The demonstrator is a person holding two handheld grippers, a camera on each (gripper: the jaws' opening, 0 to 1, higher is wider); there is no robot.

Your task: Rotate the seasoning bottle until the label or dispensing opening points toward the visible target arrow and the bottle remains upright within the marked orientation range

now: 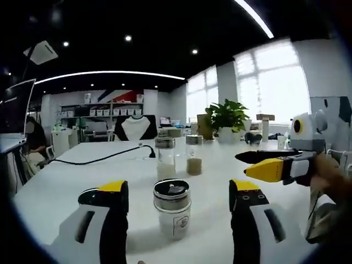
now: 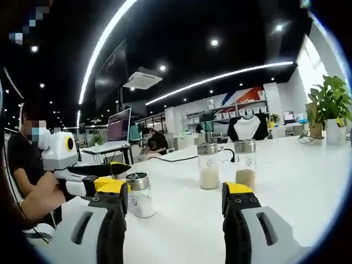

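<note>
- Left gripper (image 1: 179, 198) is sitting with jaws spread wide, straddling the seasoning bottle (image 1: 172, 208), touching nothing.
- Bottle is standing upright on the white table (image 1: 82, 176), dead ahead between those jaws.
- Right gripper (image 2: 175, 206) is hanging open, empty, bottle off to its left; left is nearer.

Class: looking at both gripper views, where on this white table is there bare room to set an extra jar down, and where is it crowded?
Bare: the tabletop right of the two far jars, toward the potted plant. Also the stretch left of the black cable. Crowded: around the near seasoning bottle, which stands between the left gripper jaws, with the right gripper close by.
</note>
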